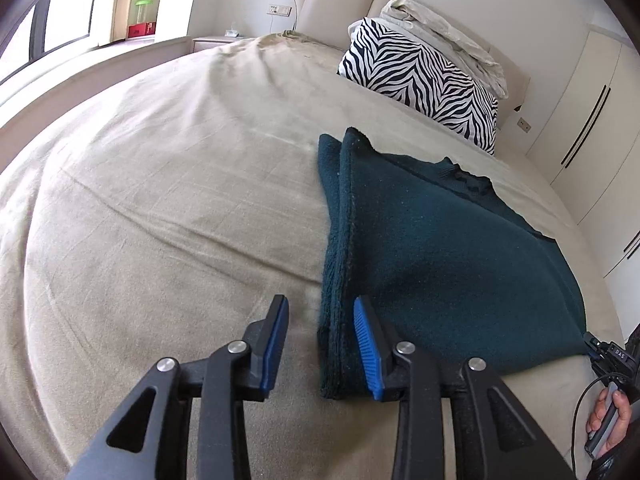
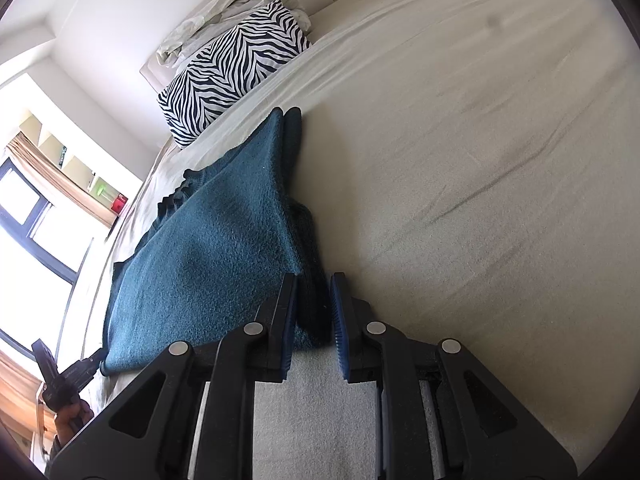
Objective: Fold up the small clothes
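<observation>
A dark teal knitted garment [image 1: 432,248] lies folded on the beige bed; it also shows in the right wrist view [image 2: 216,248]. My left gripper [image 1: 320,312] is open, its jaws straddling the garment's near left folded edge, right pad over the cloth and left pad over the sheet. My right gripper [image 2: 314,296] is open, its jaws on either side of the garment's thick folded edge at its near corner. In the left wrist view the right gripper [image 1: 600,354] sits at the garment's far corner, held by a hand.
The beige bed sheet [image 1: 160,184] spreads wide to the left. A zebra-print pillow [image 1: 424,76] with a crumpled white cover [image 1: 444,36] lies at the headboard. White wardrobe doors [image 1: 592,120] stand to the right. A window [image 2: 28,216] is beyond the bed.
</observation>
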A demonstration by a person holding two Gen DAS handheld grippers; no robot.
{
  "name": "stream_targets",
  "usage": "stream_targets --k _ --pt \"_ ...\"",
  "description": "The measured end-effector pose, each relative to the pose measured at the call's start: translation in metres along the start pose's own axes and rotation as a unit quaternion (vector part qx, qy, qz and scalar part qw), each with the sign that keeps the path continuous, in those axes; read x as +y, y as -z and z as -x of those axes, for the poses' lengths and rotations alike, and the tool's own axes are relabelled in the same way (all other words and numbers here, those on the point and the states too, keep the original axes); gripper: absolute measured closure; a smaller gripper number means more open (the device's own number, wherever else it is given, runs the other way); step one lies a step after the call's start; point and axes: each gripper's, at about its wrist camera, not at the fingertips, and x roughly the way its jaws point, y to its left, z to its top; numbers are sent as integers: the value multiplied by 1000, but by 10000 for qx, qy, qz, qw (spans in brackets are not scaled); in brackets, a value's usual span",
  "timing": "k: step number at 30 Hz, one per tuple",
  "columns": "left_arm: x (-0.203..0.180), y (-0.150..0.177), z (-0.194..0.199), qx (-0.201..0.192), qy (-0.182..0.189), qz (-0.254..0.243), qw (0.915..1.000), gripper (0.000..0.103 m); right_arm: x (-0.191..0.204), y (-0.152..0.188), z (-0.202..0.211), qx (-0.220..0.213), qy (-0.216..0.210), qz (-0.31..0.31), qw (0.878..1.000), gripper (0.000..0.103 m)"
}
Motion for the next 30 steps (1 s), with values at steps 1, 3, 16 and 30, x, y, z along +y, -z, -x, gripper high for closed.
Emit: stream_targets --k 1,3,16,30 --pt "-5 -6 8 -154 -23 -109 9998 62 1 -1 8 -127 39 -42 9999 71" --pt "-20 -18 16 -343 -97 -452 9983 55 4 -4 28 -527 46 -237 9983 40" --pt "-124 -59 -111 369 -522 -1652 9842 43 169 -37 -107 644 -1770 86 9821 39" --pt "-107 -45 -121 322 -179 -1510 9878 38 97 -91 -164 324 -1667 -1296 9769 43"
